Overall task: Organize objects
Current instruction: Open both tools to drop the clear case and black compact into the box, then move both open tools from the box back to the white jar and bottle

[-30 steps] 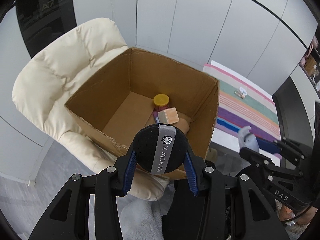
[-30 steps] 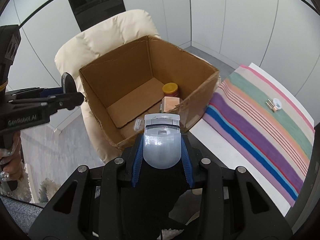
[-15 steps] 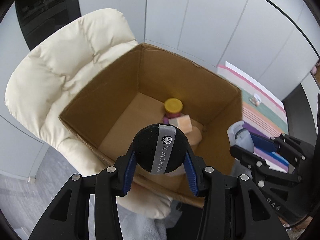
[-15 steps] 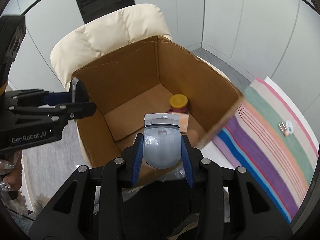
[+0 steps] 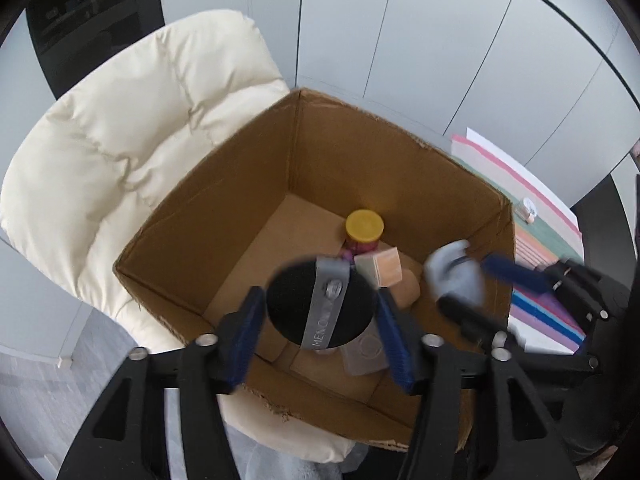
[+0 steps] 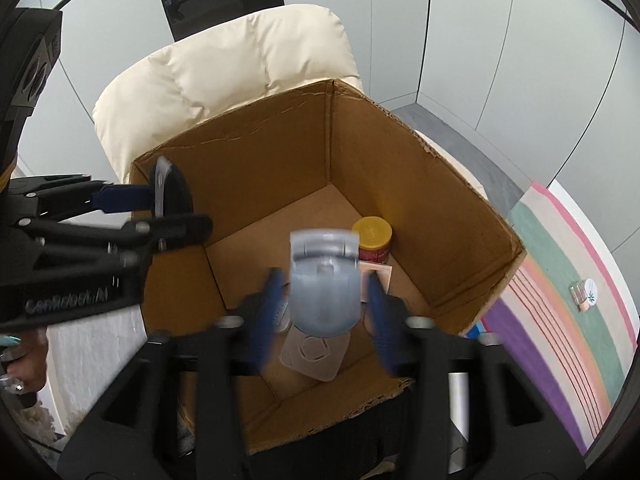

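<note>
An open cardboard box [image 5: 372, 148] [image 6: 400, 152] sits on a cream padded chair. Inside are a yellow-lidded jar [image 5: 364, 226] [image 6: 373, 232], a peach cube [image 5: 384, 268], and a flat translucent case [image 6: 314, 354]. My left gripper [image 5: 322, 306] is over the box with its blue pads spread; a black round puff with a grey band [image 5: 316, 292] sits between them, gaps on both sides. My right gripper [image 6: 322, 292] is also over the box, pads apart, with a grey-blue plastic item [image 6: 324, 280] between them. Both are blurred.
The cream chair [image 5: 120, 160] [image 6: 240, 64] backs the box. A striped cloth [image 6: 568, 320] [image 5: 540, 240] lies to the right with a small white item [image 6: 586, 294] on it. Grey wall panels stand behind.
Both grippers moved forward over the box opening. Their pads have spread apart from the puff and the grey-blue item, which now look loose between them.
</note>
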`<action>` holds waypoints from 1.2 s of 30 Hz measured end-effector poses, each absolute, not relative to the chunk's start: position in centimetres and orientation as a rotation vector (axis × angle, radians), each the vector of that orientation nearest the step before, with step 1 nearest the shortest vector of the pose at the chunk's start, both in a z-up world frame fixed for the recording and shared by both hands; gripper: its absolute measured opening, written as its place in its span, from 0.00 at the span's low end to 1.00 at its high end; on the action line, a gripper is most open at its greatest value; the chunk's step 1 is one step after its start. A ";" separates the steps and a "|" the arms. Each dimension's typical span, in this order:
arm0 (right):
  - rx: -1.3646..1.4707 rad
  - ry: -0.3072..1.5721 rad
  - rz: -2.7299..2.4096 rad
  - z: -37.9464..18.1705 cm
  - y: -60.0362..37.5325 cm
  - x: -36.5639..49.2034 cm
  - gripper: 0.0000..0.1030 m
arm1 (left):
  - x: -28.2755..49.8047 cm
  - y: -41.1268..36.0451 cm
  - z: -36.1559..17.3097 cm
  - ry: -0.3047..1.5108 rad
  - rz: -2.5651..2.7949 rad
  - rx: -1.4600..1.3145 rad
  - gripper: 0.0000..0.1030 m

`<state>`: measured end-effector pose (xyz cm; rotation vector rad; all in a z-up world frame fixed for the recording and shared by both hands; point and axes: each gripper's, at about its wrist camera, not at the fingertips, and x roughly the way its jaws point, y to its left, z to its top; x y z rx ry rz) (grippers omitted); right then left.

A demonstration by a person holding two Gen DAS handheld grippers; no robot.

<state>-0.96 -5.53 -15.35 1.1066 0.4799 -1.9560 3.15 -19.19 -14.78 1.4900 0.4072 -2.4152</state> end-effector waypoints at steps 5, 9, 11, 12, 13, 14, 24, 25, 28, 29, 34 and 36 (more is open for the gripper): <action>1.055 0.483 -2.021 -14.5 -5.5 -0.7 1.00 | 3.6 -19.2 -14.0 0.383 -2.435 1.445 0.80; 1.108 0.437 -2.012 -14.9 -5.2 -1.4 1.00 | 3.8 -19.4 -13.7 0.388 -2.440 1.435 0.80; 1.128 0.410 -2.012 -14.9 -4.9 -1.8 1.00 | 3.8 -19.5 -13.7 0.383 -2.436 1.431 0.80; 1.130 0.405 -2.013 -14.9 -4.9 -1.8 1.00 | 3.9 -19.5 -13.7 0.382 -2.435 1.428 0.80; 1.131 0.401 -2.015 -14.8 -4.8 -1.8 1.00 | 3.8 -19.7 -13.7 0.383 -2.435 1.428 0.80; 1.131 0.398 -2.019 -14.7 -4.7 -1.9 1.00 | 3.9 -19.7 -13.7 0.384 -2.435 1.426 0.80; 1.122 0.393 -2.028 -14.1 -4.2 -1.6 1.00 | 3.8 -19.4 -13.7 0.345 -2.434 1.426 0.80; 1.122 0.392 -2.032 -14.1 -4.0 -1.5 1.00 | 3.8 -19.3 -13.7 0.342 -2.436 1.424 0.80; 1.124 0.380 -2.043 -13.9 -3.3 -1.5 1.00 | 3.9 -18.9 -13.5 0.324 -2.449 1.418 0.80; 1.127 0.374 -2.052 -13.8 -2.9 -1.5 1.00 | 3.9 -18.6 -13.5 0.311 -2.455 1.417 0.80; 1.148 0.337 -2.100 -13.5 -0.7 -1.7 1.00 | 3.3 -17.4 -13.5 0.291 -2.479 1.428 0.80; 1.156 0.324 -2.123 -13.4 0.3 -1.9 1.00 | 2.9 -16.7 -13.3 0.285 -2.498 1.432 0.80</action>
